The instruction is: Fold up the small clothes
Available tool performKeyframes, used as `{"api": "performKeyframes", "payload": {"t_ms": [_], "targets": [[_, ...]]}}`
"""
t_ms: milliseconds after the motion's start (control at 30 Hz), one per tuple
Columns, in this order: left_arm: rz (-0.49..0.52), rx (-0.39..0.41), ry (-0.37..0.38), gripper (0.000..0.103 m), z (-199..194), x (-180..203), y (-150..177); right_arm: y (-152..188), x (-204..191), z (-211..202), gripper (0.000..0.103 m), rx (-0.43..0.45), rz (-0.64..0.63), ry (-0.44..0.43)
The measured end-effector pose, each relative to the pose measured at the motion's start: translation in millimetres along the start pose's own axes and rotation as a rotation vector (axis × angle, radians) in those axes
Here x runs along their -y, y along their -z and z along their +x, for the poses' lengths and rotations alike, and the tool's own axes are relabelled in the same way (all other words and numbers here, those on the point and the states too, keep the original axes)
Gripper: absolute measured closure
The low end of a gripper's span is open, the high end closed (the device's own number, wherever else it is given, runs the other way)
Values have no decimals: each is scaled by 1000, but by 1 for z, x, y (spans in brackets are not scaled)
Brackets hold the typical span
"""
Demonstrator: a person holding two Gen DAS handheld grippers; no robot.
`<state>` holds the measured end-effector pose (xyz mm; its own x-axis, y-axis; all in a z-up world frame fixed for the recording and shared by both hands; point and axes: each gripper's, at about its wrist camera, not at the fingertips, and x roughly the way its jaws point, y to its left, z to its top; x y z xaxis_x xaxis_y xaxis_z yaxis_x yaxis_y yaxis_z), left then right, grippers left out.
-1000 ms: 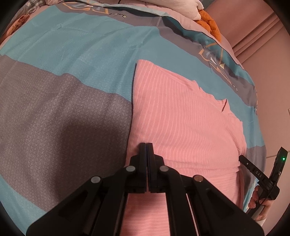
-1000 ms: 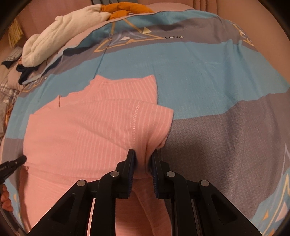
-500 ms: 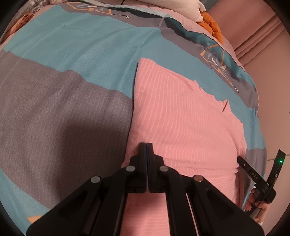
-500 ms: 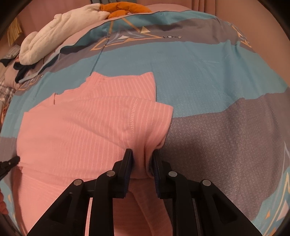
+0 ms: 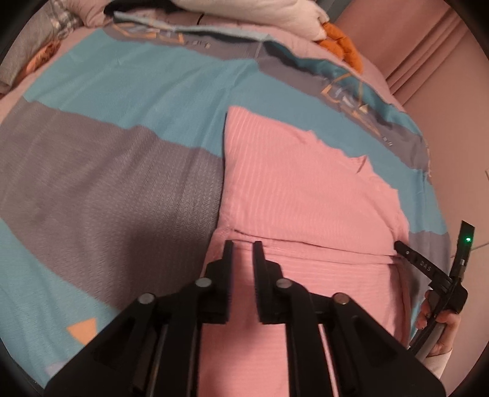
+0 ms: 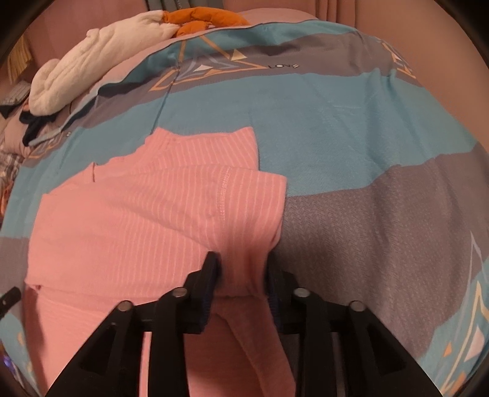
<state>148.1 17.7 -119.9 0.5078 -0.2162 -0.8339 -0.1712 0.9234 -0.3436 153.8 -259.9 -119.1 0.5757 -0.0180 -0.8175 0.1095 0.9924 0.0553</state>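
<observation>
Bedding comes first: a bed (image 5: 128,171) under a cover of teal, grey and pale pink patches with orange triangle prints fills both wrist views. On that cover, near its middle, lies the pink striped garment (image 5: 293,195), spread flat with its far part folded over the near part, so that a fold edge runs across it. A stitched seam runs down the folded layer on the side nearest the right gripper (image 6: 241,268).

At the far edge of the bed, well beyond the garment, sits a white bundle of cloth (image 6: 101,61) with an orange cloth (image 6: 204,16) just beside it, and dark clothes lie at the bed's corner past the white bundle.

The left gripper (image 5: 243,247) hangs over the garment's near left corner, close to the fold edge; its jaws are opening, a narrow gap shows between them, and nothing is in that gap. The right gripper stands at the garment's near right corner, where the folded layer bunches. Its jaws are opening too, with a ridge of pink cloth standing between them, and the pads no longer press on it. The person's hand (image 5: 440,320) holds that gripper's handle beside the garment's right edge.
</observation>
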Motion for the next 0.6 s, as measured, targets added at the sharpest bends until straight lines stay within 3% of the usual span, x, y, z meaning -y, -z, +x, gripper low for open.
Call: {"api": "performKeyframes", "payload": {"t_ms": [133,200,267,467,533,600], "targets": [[11,70,2,54,-27,4,4,5,-1,-29,47,64,-8,-23],[11,106,25,41,-43,6,8,9,-1,-50,30,119,-18,-37],[16,138,43,28,-55,8,13,15,-3,-67,20,166,-24,-50],[61,190,56,14,-79,13,34,34,-7,-109,18,278,-40,-116],[71,195,62,13,-82,12,43,45,-6,-120,8,311,-45,-136],[76,189,83,13,-83,8,52,59,-4,-129,5,331,-55,-144]]}}
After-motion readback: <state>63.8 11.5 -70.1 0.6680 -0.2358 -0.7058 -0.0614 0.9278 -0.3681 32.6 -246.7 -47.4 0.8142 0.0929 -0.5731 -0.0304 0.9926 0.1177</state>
